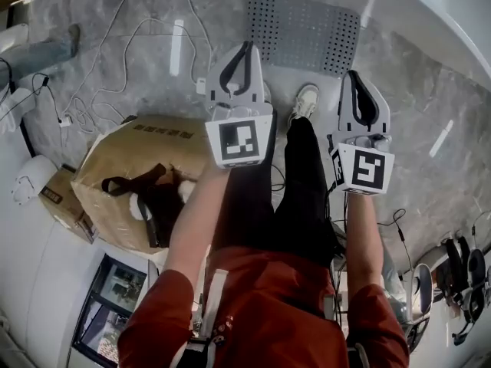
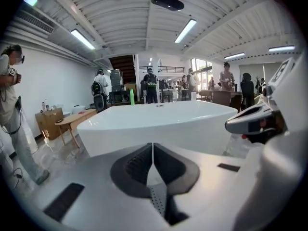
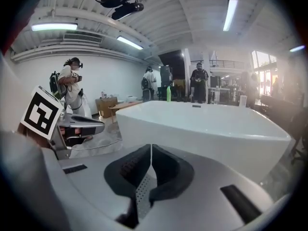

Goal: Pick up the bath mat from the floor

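Observation:
The bath mat (image 1: 303, 33), grey and dotted with holes, lies flat on the marble floor beside the white bathtub (image 1: 441, 21). Both grippers are held up at chest height, well above the mat and pointing toward it. My left gripper (image 1: 245, 48) is shut with nothing between its jaws, and its dark pads meet in the left gripper view (image 2: 152, 150). My right gripper (image 1: 355, 77) is shut and empty too, its pads touching in the right gripper view (image 3: 151, 153). The mat does not show in either gripper view; the bathtub (image 2: 159, 124) (image 3: 207, 124) fills both.
A cardboard box (image 1: 126, 167) with black straps stands at the left on the floor. White cables (image 1: 115, 67) trail across the floor near it. The person's foot in a white shoe (image 1: 304, 102) stands just short of the mat. Other people stand in the background.

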`<state>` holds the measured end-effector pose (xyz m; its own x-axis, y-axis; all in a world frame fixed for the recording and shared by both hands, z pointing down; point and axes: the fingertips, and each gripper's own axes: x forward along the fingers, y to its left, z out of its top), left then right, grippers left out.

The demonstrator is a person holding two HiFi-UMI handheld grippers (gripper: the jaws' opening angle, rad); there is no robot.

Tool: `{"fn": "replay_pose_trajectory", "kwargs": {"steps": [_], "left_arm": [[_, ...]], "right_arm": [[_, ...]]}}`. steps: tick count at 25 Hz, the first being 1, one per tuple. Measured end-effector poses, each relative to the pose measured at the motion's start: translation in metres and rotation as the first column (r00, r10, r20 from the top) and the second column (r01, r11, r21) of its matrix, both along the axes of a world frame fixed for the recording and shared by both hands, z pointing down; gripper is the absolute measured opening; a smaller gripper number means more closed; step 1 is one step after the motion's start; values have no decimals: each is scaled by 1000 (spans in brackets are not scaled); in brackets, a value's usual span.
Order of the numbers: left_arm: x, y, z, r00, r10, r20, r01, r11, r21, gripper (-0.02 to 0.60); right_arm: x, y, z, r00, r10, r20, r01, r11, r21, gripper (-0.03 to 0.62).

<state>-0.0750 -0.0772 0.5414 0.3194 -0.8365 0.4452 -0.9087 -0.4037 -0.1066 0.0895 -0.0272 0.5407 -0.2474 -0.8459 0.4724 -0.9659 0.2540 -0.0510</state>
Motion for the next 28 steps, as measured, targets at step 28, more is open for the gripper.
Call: {"fn": "replay_pose_trajectory", "kwargs": {"steps": [28], "left_arm": [[-28, 14, 397, 992, 18, 121, 25, 937, -349, 18]], "right_arm": [[45, -6, 376, 996, 67, -64, -82, 963, -257, 14]]}}
